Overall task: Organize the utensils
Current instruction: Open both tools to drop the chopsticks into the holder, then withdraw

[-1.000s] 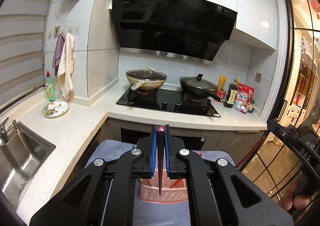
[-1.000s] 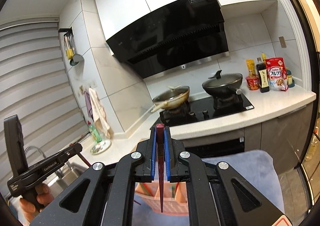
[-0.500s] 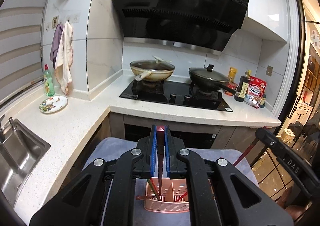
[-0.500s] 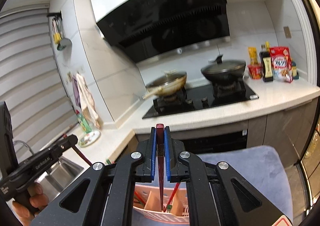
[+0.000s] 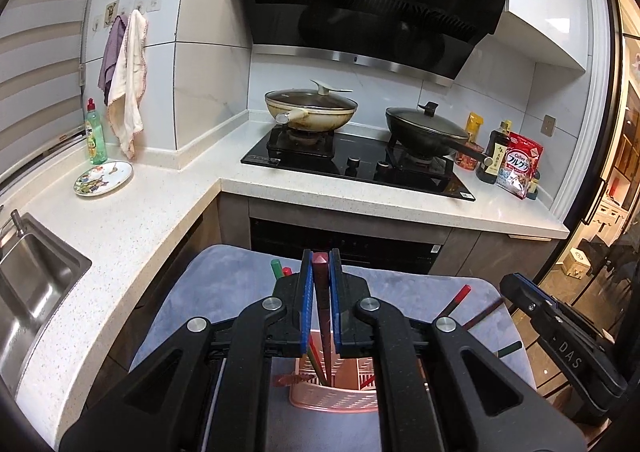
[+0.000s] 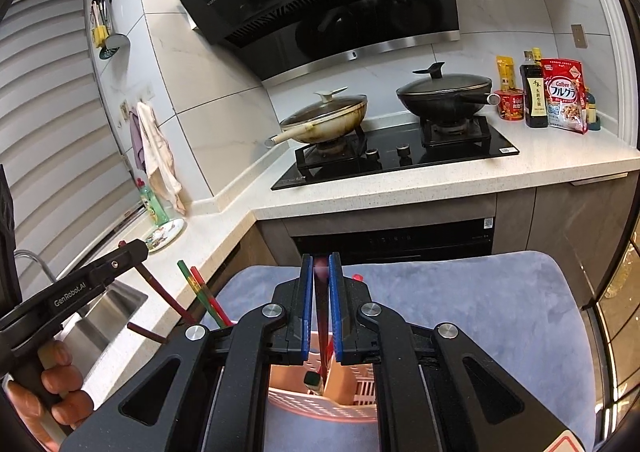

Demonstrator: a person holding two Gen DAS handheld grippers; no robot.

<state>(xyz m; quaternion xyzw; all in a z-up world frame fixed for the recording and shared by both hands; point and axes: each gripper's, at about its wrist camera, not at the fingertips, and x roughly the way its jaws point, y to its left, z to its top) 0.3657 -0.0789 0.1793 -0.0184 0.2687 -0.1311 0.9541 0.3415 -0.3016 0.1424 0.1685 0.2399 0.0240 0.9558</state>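
Note:
My left gripper [image 5: 320, 264] is shut on a dark red chopstick [image 5: 322, 316] that points down into a pink slotted utensil basket [image 5: 334, 398] on a grey-blue mat [image 5: 224, 292]. My right gripper [image 6: 320, 268] is shut on another dark red chopstick [image 6: 321, 328], its tip down in the same basket [image 6: 304, 400]. Red and green chopsticks [image 6: 200, 296] stand in the basket and lean left. The right gripper's body [image 5: 560, 348] shows at the right of the left wrist view. The left gripper [image 6: 120, 256] with its chopstick shows at the left of the right wrist view.
A white counter [image 5: 132, 220] runs behind the mat, with a steel sink [image 5: 28, 292] at left and a plate [image 5: 103, 178]. A black hob [image 5: 356, 168] carries two lidded pans. Bottles and a cereal bag [image 5: 518, 166] stand at the right.
Both grippers have come down toward the basket, each still holding its chopstick. The chopstick tips now reach into the basket's compartments, and the basket shows closer in both views.

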